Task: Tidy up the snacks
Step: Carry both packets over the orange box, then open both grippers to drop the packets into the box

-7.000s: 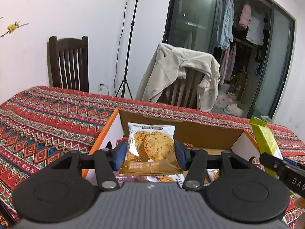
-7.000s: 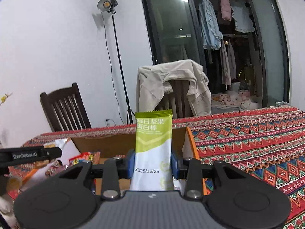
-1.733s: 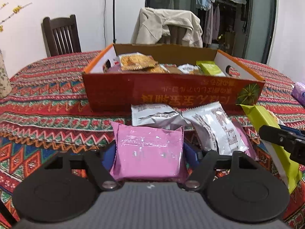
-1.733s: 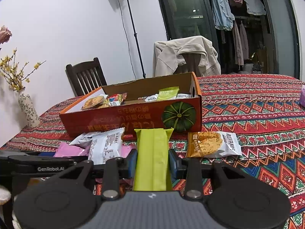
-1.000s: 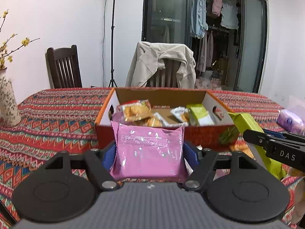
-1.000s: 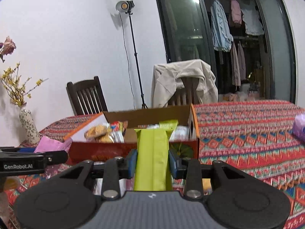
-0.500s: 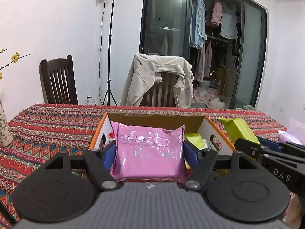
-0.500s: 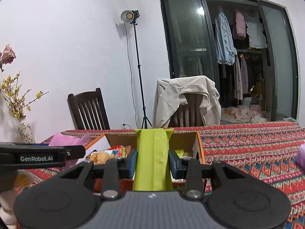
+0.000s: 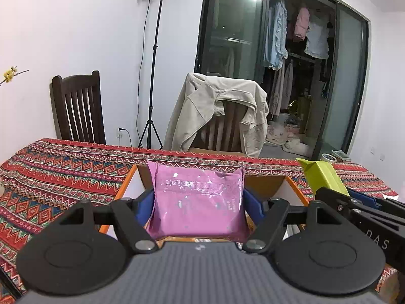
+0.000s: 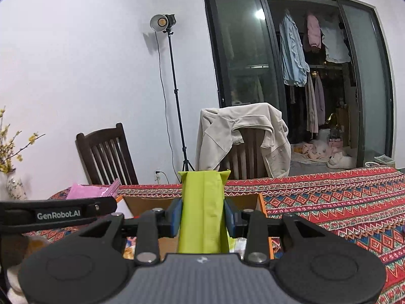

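Patterned red tablecloth fills the left wrist view, with a dark chair and a jacket-draped chair behind. We see the left gripper clamped on a pink snack pack, held over the cardboard box; the pack blocks most of the box interior. At right the green packet pokes in. Right wrist view: right gripper clamped on that green packet, above the box; contents mostly hidden, light stand behind.
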{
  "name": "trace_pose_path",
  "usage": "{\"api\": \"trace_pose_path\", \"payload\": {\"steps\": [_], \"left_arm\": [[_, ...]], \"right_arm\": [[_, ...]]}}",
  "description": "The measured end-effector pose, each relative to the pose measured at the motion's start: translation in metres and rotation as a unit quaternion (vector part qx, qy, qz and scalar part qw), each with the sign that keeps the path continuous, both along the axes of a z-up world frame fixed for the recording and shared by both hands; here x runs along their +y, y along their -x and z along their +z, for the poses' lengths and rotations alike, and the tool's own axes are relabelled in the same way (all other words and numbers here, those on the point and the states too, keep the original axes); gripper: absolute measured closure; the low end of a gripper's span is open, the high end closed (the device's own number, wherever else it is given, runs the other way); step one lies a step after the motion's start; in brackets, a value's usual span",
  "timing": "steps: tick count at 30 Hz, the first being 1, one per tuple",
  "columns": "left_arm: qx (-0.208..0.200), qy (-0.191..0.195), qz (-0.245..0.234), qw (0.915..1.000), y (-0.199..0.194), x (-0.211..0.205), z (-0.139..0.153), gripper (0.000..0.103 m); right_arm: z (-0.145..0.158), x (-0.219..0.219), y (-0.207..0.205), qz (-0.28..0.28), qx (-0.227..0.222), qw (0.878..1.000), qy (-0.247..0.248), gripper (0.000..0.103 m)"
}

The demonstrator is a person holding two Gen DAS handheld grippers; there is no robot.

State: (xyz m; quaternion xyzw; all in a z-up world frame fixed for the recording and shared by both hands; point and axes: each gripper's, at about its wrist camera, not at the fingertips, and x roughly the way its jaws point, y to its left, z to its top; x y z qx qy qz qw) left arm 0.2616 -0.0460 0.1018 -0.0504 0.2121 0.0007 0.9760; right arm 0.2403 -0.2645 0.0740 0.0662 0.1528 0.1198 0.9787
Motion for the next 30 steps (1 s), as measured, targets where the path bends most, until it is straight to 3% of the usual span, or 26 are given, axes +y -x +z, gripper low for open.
{"api": "trace_pose_path", "payload": {"steps": [11, 21, 26, 27, 28, 30], "left_arm": [[0.023, 0.002, 0.019, 0.9996, -0.041, 0.017, -0.035, 0.03], [0.04, -0.007, 0.026, 0.9988, -0.047, 0.015, -0.058, 0.03], [0.024, 0.0, 0.032, 0.9992, -0.043, 0.017, -0.057, 0.017], [0.02, 0.003, 0.036, 0.9992, -0.042, 0.018, -0.057, 0.01], [0.014, 0.004, 0.041, 0.9991, -0.041, 0.019, -0.056, 0.001], [-0.002, 0.005, 0.048, 0.9988, -0.036, 0.02, -0.054, 0.0]], "right_arm": [[-0.023, 0.014, -0.056, -0.007, 0.015, 1.0, 0.0, 0.069], [-0.054, 0.012, -0.073, 0.002, 0.038, 0.999, -0.008, 0.069], [-0.057, 0.009, -0.073, 0.009, 0.047, 0.999, -0.016, 0.067], [-0.057, 0.007, -0.073, 0.008, 0.048, 0.999, -0.02, 0.058], [-0.056, 0.006, -0.072, 0.007, 0.048, 0.999, -0.022, 0.039], [-0.056, 0.005, -0.071, 0.003, 0.046, 0.999, -0.025, 0.017]]}}
